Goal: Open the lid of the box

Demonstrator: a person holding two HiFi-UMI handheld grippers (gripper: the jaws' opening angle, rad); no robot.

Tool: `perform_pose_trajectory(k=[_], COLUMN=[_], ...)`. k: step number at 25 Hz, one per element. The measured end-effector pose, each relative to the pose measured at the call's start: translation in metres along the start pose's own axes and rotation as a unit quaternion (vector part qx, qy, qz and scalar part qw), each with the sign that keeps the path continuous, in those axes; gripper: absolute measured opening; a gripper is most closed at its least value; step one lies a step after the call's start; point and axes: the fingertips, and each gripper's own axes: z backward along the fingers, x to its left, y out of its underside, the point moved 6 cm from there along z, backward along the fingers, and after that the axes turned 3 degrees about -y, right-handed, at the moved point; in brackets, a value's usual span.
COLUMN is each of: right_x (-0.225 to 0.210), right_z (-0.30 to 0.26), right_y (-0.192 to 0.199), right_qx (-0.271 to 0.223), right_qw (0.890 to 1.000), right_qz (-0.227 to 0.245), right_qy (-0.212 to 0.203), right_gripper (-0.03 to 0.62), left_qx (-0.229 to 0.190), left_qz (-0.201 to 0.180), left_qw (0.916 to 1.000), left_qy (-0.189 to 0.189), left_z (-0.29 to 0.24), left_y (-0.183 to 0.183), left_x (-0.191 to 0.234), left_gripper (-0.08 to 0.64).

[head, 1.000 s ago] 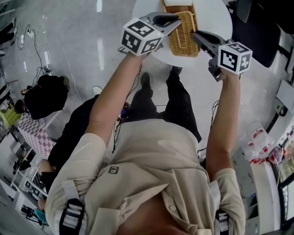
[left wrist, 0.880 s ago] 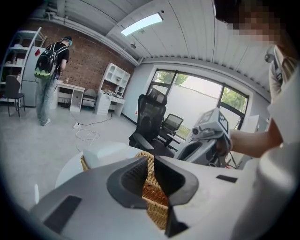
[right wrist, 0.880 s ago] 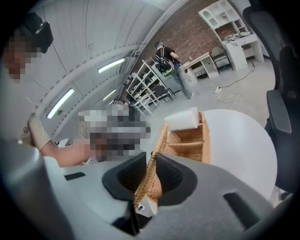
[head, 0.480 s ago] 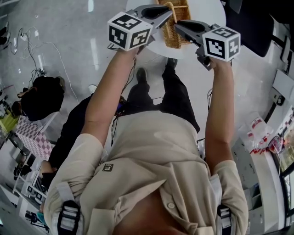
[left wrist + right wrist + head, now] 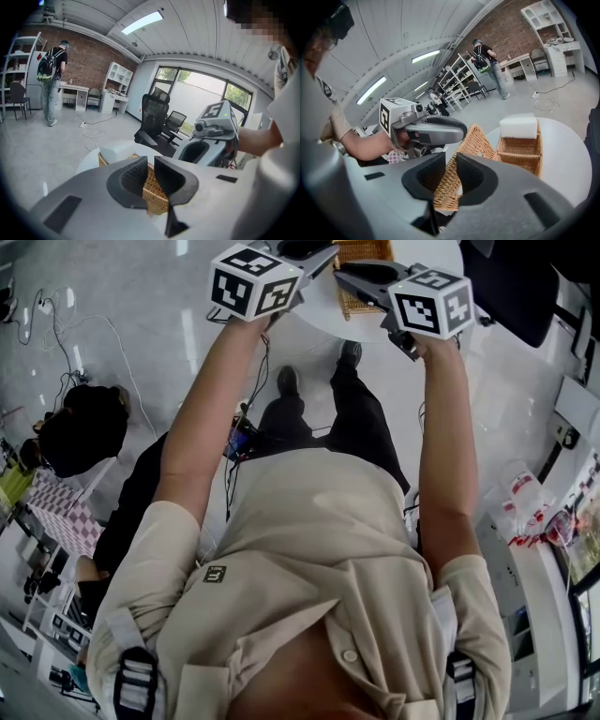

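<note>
Left gripper and right gripper both sit nearer the top edge of the head view than a second ago. The box, then in plain sight between them, is now cut by that edge to a short wicker strip.

The left jaws stand almost together, with only a narrow slit between the pads. Wicker fills that slit and runs on below it, touching both pads, so these jaws are clamped on an edge of the lid. Beyond the jaws and to their left, the box's far corner shows with a white block on top of it.

The right jaws are opening, with the lid's lower edge between them and the weave touching both pads. From there the lid rises, tilted, up and ahead of the jaws, and its upper corner meets the tip of the left gripper.

Ahead of the right jaws and to their right, the box lies uncovered on a round white table. Its compartment shows bare wicker floor and walls. The block lies across the far end, resting on the rim.
</note>
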Motion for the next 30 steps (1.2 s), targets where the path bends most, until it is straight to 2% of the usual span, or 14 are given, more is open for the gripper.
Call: perform_pose_trajectory(k=[11, 17, 30], right_x=[0.016, 0.025, 0.045], right_z=[-0.025, -0.025, 0.005], right_y=[0.003, 0.0, -0.01], right_qx=[0.021, 0.027, 0.024], right_qw=[1.0, 0.999, 0.997], right_qz=[0.018, 0.028, 0.056], right_qy=[-0.006, 0.008, 0.047], right_gripper=[0.103, 0.104, 0.104], left_qx=[0.029, 0.045, 0.083], left_qz=[-0.02, -0.027, -0.011], left_qw=[0.9987, 0.9972, 0.9932], left_qy=[-0.036, -0.053, -0.081], left_z=[0.02, 0.029, 0.048], left_y=[0.014, 0.02, 0.046], left_x=[0.009, 0.015, 0.035], left_gripper=[0.02, 0.02, 0.02])
